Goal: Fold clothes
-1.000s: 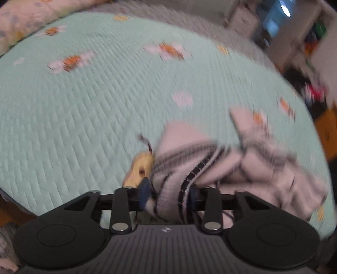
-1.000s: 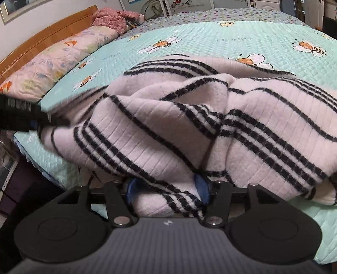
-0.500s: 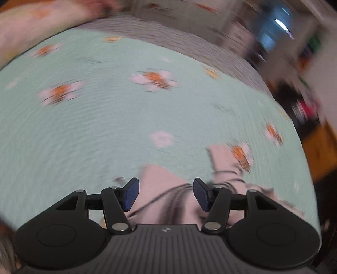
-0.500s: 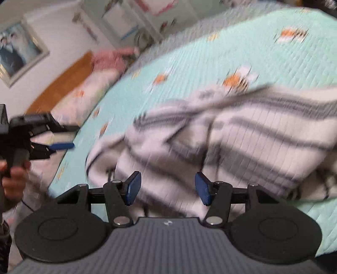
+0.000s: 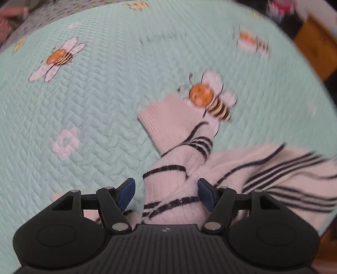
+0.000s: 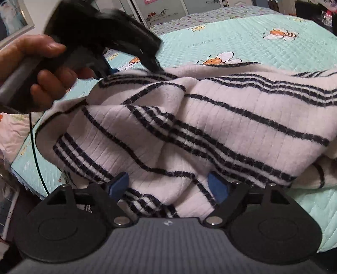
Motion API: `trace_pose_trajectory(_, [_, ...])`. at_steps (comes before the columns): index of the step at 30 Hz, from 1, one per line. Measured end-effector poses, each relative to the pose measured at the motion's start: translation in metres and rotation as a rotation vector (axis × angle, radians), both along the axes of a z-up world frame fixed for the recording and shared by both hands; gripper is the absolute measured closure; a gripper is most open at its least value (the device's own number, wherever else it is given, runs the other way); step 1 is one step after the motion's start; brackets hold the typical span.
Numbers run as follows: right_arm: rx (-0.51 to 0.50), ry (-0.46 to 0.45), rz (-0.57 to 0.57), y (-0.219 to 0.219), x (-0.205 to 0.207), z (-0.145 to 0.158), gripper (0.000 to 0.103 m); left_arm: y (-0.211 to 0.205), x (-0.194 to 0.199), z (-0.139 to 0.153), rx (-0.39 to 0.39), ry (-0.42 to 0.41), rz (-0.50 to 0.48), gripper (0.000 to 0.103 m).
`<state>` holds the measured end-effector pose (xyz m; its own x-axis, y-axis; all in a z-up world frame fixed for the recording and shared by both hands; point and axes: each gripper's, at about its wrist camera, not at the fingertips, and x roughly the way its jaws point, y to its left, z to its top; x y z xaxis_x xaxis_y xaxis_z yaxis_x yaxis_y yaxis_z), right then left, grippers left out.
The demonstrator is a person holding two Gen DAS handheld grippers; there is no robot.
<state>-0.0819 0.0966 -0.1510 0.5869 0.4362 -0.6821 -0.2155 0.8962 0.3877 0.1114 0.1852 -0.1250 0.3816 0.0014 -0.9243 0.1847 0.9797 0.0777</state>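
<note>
A white knit sweater with black stripes (image 6: 210, 118) lies rumpled on the mint quilted bedspread (image 5: 105, 105). One sleeve with a plain ribbed cuff (image 5: 166, 118) stretches away from me in the left wrist view. My left gripper (image 5: 166, 190) is open, its blue pads on either side of that sleeve without pinching it. My right gripper (image 6: 168, 184) is open too, with a striped fold of the sweater lying between its fingers. At the upper left of the right wrist view, a person's hand (image 6: 42, 69) holds the left gripper's handle over the sweater's far edge.
The bedspread carries bee and flower prints (image 5: 210, 99). A floral pillow (image 6: 12, 130) lies at the left edge of the bed. White cabinets (image 6: 164, 10) stand beyond the bed. The bed's edge drops off close to the right gripper.
One second ago both grippers were shut on the sweater. They opened and let it go, and now both sit low over the sweater again with fabric between open fingers.
</note>
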Motion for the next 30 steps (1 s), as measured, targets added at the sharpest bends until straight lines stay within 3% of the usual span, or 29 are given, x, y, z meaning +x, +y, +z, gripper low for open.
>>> trace_pose_trajectory(3, [0.052,0.010,-0.013,-0.006,0.002,-0.002,0.018,-0.025,0.023,-0.019,0.074,0.059,-0.073,0.027])
trace_pose_trajectory(5, [0.063,0.009,-0.015,-0.007,0.002,-0.003,0.018,-0.038,0.030,-0.031,0.111,0.082,-0.129,0.030])
trace_pose_trajectory(7, [0.053,0.001,-0.009,-0.003,0.000,-0.003,0.018,-0.034,0.022,-0.029,0.064,0.067,-0.153,0.054])
trace_pose_trajectory(8, [0.045,-0.005,-0.004,-0.002,0.000,-0.004,0.018,-0.031,0.019,-0.028,0.012,0.066,-0.129,0.073])
trace_pose_trajectory(9, [0.038,-0.011,0.000,-0.001,-0.001,-0.004,0.018,-0.029,0.014,-0.026,-0.020,0.054,-0.105,0.078])
trace_pose_trajectory(15, [0.100,0.002,-0.023,-0.011,0.001,-0.005,0.019,-0.025,-0.033,0.021,-0.022,-0.207,-0.132,0.084])
trace_pose_trajectory(19, [0.219,0.056,-0.100,-0.028,0.001,0.002,0.019,0.013,-0.047,0.086,-0.188,-0.344,-0.022,0.085])
trace_pose_trajectory(24, [0.237,0.055,-0.135,-0.030,0.000,0.011,0.019,0.058,-0.097,0.165,-0.226,-0.647,0.038,0.085])
trace_pose_trajectory(27, [0.225,0.073,-0.127,-0.026,0.001,0.005,0.019,0.100,-0.124,0.176,-0.270,-0.707,0.175,0.085])
trace_pose_trajectory(30, [0.213,0.082,-0.100,-0.018,0.003,0.003,0.019,0.132,-0.132,0.145,-0.222,-0.635,0.276,0.085])
